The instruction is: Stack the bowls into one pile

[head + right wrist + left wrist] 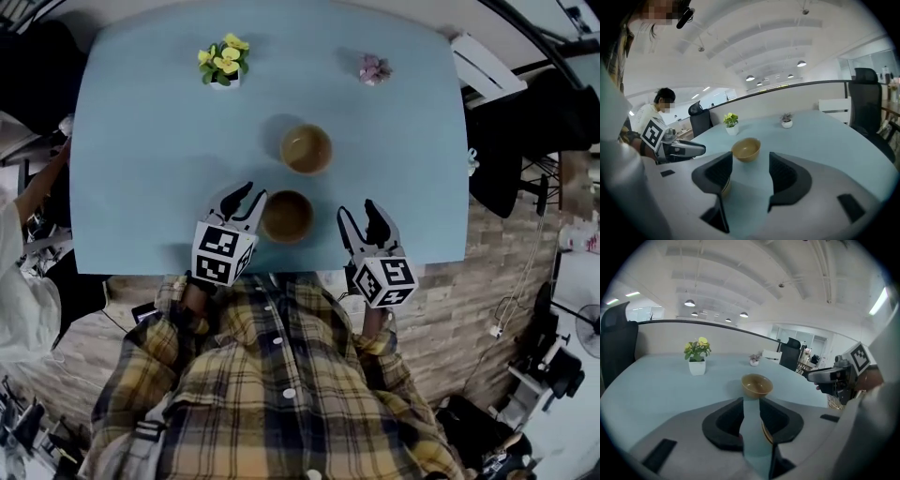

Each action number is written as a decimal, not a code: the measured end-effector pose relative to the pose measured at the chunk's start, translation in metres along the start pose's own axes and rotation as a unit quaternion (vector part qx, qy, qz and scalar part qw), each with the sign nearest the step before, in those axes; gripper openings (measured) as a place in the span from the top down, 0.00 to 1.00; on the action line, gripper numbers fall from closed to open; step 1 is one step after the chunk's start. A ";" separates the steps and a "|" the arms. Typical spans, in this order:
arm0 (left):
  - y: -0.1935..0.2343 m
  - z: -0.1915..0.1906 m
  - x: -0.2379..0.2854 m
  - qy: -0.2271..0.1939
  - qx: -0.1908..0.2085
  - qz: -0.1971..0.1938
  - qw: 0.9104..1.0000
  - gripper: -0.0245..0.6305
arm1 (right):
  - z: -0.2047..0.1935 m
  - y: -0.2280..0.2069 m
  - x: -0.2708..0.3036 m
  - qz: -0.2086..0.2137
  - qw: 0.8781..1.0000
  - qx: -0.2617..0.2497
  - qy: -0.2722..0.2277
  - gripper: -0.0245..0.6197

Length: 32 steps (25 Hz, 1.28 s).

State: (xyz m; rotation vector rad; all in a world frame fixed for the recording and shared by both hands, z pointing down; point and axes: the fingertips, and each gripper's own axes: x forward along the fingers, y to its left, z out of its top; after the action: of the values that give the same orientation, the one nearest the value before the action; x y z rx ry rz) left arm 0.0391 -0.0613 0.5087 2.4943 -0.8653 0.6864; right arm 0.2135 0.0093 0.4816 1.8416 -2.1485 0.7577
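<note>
Two brown bowls stand apart on the light blue table (pixel 141 169). The far bowl (pixel 307 148) sits near the middle; it also shows ahead in the left gripper view (pixel 757 385) and in the right gripper view (pixel 746 149). The near bowl (pixel 287 216) is close to the front edge, between my grippers. My left gripper (pixel 253 193) is just left of its rim, open by a narrow gap with only table showing between the jaws (pixel 751 404); the bowl's edge (pixel 765 432) peeks from behind the right jaw. My right gripper (pixel 357 208) stands wide open and empty (pixel 750 161), to the right of that bowl.
A white pot of yellow flowers (pixel 223 62) and a small pink plant (pixel 374 68) stand at the table's far side. A person in white (pixel 23 272) sits off the left edge. Dark office chairs (pixel 865 101) surround the table. The front edge is close under my grippers.
</note>
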 end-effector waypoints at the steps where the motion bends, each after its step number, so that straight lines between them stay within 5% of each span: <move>1: 0.004 0.001 -0.003 -0.003 -0.005 0.005 1.000 0.83 | 0.004 0.001 0.006 0.007 1.000 -0.006 0.001 0.61; 19: 0.045 -0.007 -0.031 -0.013 -0.070 0.075 0.995 0.98 | 0.029 0.000 0.125 0.082 0.987 -0.117 0.079 0.61; 32: 0.055 -0.014 -0.023 0.002 -0.084 0.084 0.993 0.98 | 0.000 -0.015 0.173 0.102 0.977 -0.112 0.151 0.61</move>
State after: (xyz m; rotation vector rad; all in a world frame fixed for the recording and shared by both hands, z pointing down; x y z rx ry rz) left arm -0.0175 -0.0836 0.5184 2.2892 -1.0943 0.6432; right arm 0.1945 -0.1399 0.5679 1.3162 -2.1411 0.7447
